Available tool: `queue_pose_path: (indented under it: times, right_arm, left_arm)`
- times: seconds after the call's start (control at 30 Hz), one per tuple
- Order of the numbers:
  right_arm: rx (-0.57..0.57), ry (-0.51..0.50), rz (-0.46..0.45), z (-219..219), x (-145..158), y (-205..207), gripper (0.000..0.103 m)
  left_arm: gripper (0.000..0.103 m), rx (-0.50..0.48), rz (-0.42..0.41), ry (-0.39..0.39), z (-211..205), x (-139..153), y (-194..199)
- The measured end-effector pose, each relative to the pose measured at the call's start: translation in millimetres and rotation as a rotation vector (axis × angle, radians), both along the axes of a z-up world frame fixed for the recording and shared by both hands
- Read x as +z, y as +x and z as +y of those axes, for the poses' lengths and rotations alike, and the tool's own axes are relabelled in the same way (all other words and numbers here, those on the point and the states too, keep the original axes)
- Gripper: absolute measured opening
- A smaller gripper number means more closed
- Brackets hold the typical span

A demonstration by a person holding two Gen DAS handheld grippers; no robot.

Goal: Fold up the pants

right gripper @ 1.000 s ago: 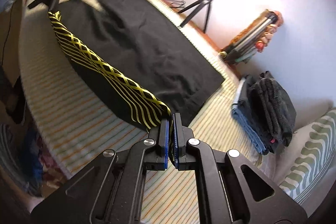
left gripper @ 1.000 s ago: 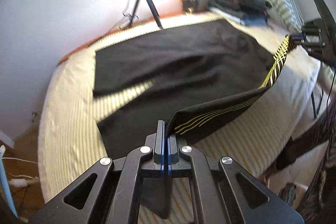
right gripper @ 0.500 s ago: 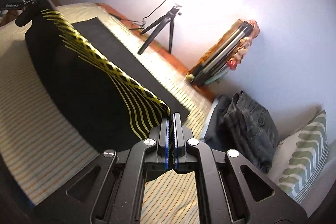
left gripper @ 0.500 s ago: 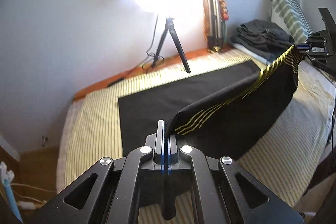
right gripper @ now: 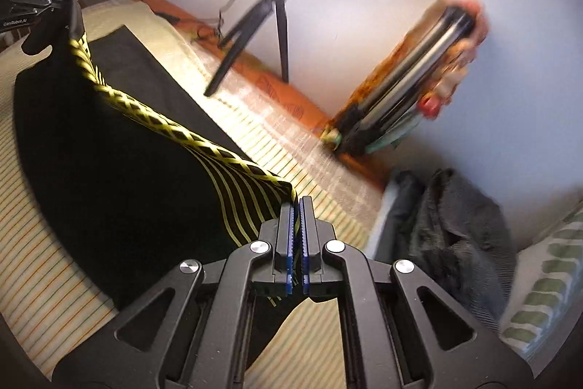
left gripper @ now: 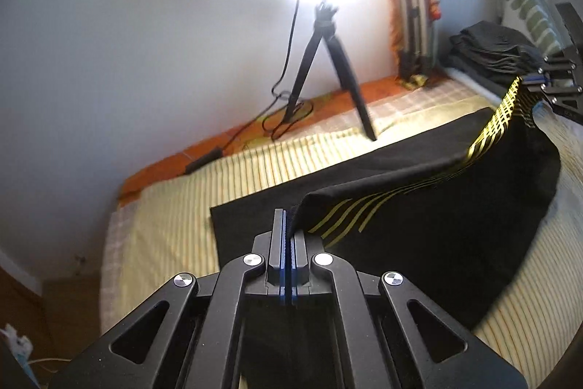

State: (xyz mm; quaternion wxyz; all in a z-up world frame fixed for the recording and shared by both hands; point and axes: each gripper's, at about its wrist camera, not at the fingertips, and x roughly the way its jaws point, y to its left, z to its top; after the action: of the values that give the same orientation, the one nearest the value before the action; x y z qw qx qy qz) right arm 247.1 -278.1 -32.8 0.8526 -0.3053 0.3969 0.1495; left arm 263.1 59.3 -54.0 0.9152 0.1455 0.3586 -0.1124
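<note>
Black pants with yellow wavy stripes lie on a striped bed. My left gripper is shut on one end of the striped side edge. My right gripper is shut on the other end, and it shows at the far right of the left wrist view. The held edge hangs lifted between the two grippers, above the lower layer of the pants, which lies flat on the bed. The left gripper shows at the upper left of the right wrist view.
A ring light on a black tripod stands at the bed's far edge by the wall. A stack of folded dark clothes lies next to a green striped pillow. A folded orange rack leans on the wall.
Both grippers have carried the striped edge up and across toward the far side of the bed. The pants have gone from spread flat with legs apart to doubled over.
</note>
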Motion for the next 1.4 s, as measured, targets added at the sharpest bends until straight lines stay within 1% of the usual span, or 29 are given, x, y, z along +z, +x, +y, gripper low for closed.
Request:
queue_pose_path:
  times: [0.1,0.17,0.23,0.3,0.4,0.5,0.53,0.57,0.6,0.67,0.77,0.87,0.93,0.97,1.0,1.07,1.1,1.13,1.17,1.2,1.27,1.33,1.37,1.4]
  right_arm:
    - [-0.007,-0.019,0.057,-1.4,-23.7,23.8,0.003]
    - [-0.021,-0.006,0.098,-4.3,-40.4,40.4,0.003]
    - [-0.033,0.004,0.129,-6.9,-51.5,51.5,0.003]
    - [-0.033,0.000,0.156,-8.2,-63.2,61.1,0.003]
    - [-0.026,-0.008,0.183,-9.3,-75.3,69.9,0.003]
    - [-0.022,-0.015,0.200,-8.0,-81.5,78.0,0.003]
    - [-0.027,-0.012,0.206,-8.1,-83.0,80.1,0.003]
    - [-0.033,-0.009,0.212,-8.4,-84.1,82.3,0.003]
    - [-0.038,-0.009,0.216,-7.9,-85.5,83.9,0.003]
    - [-0.033,-0.019,0.219,-6.1,-90.3,86.2,0.003]
    - [-0.034,-0.025,0.224,-4.6,-92.5,86.2,0.003]
    - [-0.038,-0.022,0.226,-4.9,-93.8,86.9,0.003]
    - [-0.040,-0.022,0.225,-4.8,-94.2,86.3,0.003]
    - [-0.045,-0.020,0.224,-5.0,-94.3,86.3,0.003]
    - [-0.055,-0.010,0.225,-6.1,-94.0,87.2,0.003]
    - [-0.086,0.020,0.232,-10.4,-93.3,90.4,0.003]
    - [-0.100,0.025,0.230,-11.6,-93.8,92.1,0.003]
    - [-0.106,0.023,0.228,-11.7,-94.1,92.2,0.003]
    - [-0.101,0.011,0.224,-9.9,-95.0,90.5,0.003]
    - [-0.096,0.001,0.220,-8.5,-95.6,89.7,0.003]
    - [-0.088,-0.014,0.218,-5.9,-96.2,86.9,0.003]
    - [-0.098,-0.022,0.212,-6.6,-95.4,87.5,0.003]
    - [-0.115,-0.007,0.212,-9.3,-93.8,88.8,0.003]
    - [-0.136,0.035,0.226,-14.0,-92.0,91.1,0.003]
  left_arm:
    - [0.000,-0.004,0.039,0.045,-3.7,-19.3,23.3]
    - [0.000,-0.013,0.068,0.074,-8.2,-32.3,36.1]
    - [0.000,-0.018,0.096,0.082,-10.6,-44.1,47.4]
    - [0.000,-0.020,0.112,0.076,-11.0,-50.3,53.2]
    - [0.000,-0.029,0.131,0.093,-11.1,-57.9,62.3]
    - [0.001,-0.024,0.136,0.114,-9.0,-60.9,68.2]
    - [0.004,-0.014,0.129,0.130,-6.4,-61.0,69.5]
    - [0.005,0.005,0.110,0.161,-3.6,-60.9,72.2]
    - [0.005,0.027,0.103,0.174,0.4,-62.0,77.3]
    - [0.005,0.072,0.096,0.155,14.7,-58.0,82.6]
    - [0.006,0.135,0.085,0.169,33.5,-52.5,83.7]
    - [0.008,0.173,0.083,0.110,57.3,-42.5,74.5]
    - [0.013,0.172,0.105,0.040,74.2,-38.7,67.3]
    - [0.014,0.179,0.119,0.021,80.1,-38.4,64.1]
    - [0.017,0.185,0.121,0.013,84.8,-38.5,60.6]
    - [0.018,0.170,0.136,-0.013,90.0,-39.7,55.6]
    - [0.021,0.168,0.140,-0.009,89.1,-41.4,54.5]
    - [0.033,0.153,0.152,-0.013,88.3,-42.8,54.8]
    - [0.043,0.141,0.186,-0.035,88.9,-46.4,58.4]
    - [0.058,0.145,0.208,-0.055,88.9,-50.5,62.9]
    - [0.058,0.166,0.212,-0.081,89.6,-55.5,70.6]
    - [0.058,0.180,0.206,-0.085,87.5,-59.1,75.2]
    - [0.058,0.181,0.202,-0.076,86.2,-60.8,75.6]
    - [0.058,0.183,0.197,-0.057,84.0,-63.2,76.6]
